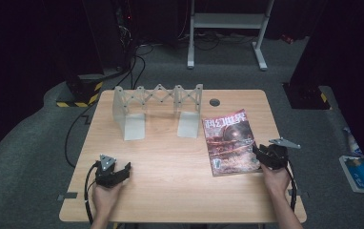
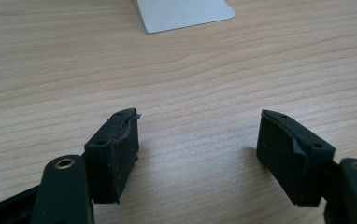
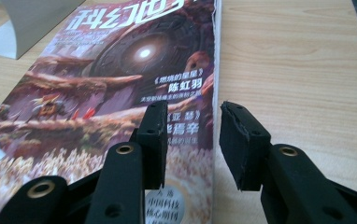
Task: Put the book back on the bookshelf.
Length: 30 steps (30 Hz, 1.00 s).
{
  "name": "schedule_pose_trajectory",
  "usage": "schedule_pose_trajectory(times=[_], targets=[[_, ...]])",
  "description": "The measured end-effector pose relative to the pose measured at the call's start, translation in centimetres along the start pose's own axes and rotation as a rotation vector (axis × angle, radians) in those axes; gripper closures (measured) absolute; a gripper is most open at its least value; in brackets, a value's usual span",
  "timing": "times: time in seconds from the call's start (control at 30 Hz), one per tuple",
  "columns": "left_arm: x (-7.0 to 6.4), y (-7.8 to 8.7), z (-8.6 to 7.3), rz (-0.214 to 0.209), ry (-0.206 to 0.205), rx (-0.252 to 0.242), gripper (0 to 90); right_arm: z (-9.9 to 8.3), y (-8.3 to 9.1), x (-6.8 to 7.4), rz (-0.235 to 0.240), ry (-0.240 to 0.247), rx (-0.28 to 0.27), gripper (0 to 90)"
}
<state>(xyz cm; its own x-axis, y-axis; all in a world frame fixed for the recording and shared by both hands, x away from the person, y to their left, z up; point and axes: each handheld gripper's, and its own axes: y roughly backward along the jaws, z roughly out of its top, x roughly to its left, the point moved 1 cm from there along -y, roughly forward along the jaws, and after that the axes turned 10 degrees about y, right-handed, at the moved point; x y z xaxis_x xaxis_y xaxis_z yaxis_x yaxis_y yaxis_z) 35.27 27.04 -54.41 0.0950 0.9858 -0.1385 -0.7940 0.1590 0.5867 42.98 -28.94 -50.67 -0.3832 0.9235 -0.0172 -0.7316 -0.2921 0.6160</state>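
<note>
1. From the high view: magazine (image 1: pixel 230 142) lies flat on the right half of the wooden bench (image 1: pixel 170 186), cover up. Right gripper (image 1: pixel 262 153) sits at the magazine's right edge, near its lower corner. Left gripper (image 1: pixel 123 171) rests on bare wood at front left, well apart from the magazine. Grey expanding book rack (image 1: pixel 157 109) stands at the bench's back, its right foot just beside the magazine's top-left corner.
2. Along the left gripper view: left gripper (image 2: pixel 197 151) jaws spread wide, nothing between them, bare bench (image 2: pixel 190 60) beneath. A corner of the rack's grey foot (image 2: pixel 181 13) ahead.
3. Along the right gripper view: right gripper (image 3: pixel 193 140) jaws released, a narrow gap, straddling the magazine's (image 3: pixel 97 93) edge; one jaw over the cover, the other over wood. Not yet clenched on it.
</note>
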Motion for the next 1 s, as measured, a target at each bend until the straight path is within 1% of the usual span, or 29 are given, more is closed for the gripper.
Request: schedule_pose_trajectory(times=[0.07, 0.1, 0.23, 0.33, 0.4, 0.47, 0.57, 0.63, 0.73, 0.9, 1.0], targets=[[0.0, 0.0, 0.0, -0.001, -0.001, 0.000, 29.5, 0.2, -0.1, -0.1, -0.005, 0.000, -0.005, 61.1], [0.0, -0.1, 0.0, -0.003, -0.002, 0.000, 29.5, 0.6, -0.4, -0.4, -0.010, 0.000, -0.009, 59.5], [0.0, -0.1, 0.0, -0.002, -0.001, 0.000, 29.4, 1.1, -1.2, -0.6, -0.003, -0.019, 0.006, 58.4], [0.0, -0.1, 0.0, -0.002, -0.001, 0.000, 29.5, 1.4, -1.8, -0.6, 0.001, -0.013, 0.015, 57.3], [0.0, -0.1, 0.0, -0.002, -0.002, 0.000, 29.5, 1.4, -1.9, -0.6, 0.003, -0.014, 0.018, 57.2], [0.0, -0.1, 0.0, -0.002, -0.001, 0.000, 29.4, 1.3, -2.5, -0.6, 0.014, -0.017, 0.027, 56.8], [0.0, -0.1, 0.0, -0.002, -0.001, 0.000, 29.5, 1.3, -3.0, -0.6, 0.018, -0.019, 0.048, 55.7], [0.0, -0.1, 0.0, -0.001, -0.001, -0.001, 29.4, 1.3, -3.2, -0.6, 0.029, -0.031, 0.061, 55.1], [0.0, -0.1, 0.0, -0.001, 0.000, -0.001, 29.4, 1.2, -3.4, -0.7, 0.040, -0.027, 0.069, 54.0], [0.0, -0.1, 0.0, -0.001, 0.001, -0.001, 29.4, 1.0, -3.7, -1.1, 0.070, -0.058, 0.071, 52.5], [0.0, -0.1, 0.0, -0.001, 0.001, -0.001, 29.3, 0.8, -4.0, -1.1, 0.080, -0.056, 0.077, 52.6]])
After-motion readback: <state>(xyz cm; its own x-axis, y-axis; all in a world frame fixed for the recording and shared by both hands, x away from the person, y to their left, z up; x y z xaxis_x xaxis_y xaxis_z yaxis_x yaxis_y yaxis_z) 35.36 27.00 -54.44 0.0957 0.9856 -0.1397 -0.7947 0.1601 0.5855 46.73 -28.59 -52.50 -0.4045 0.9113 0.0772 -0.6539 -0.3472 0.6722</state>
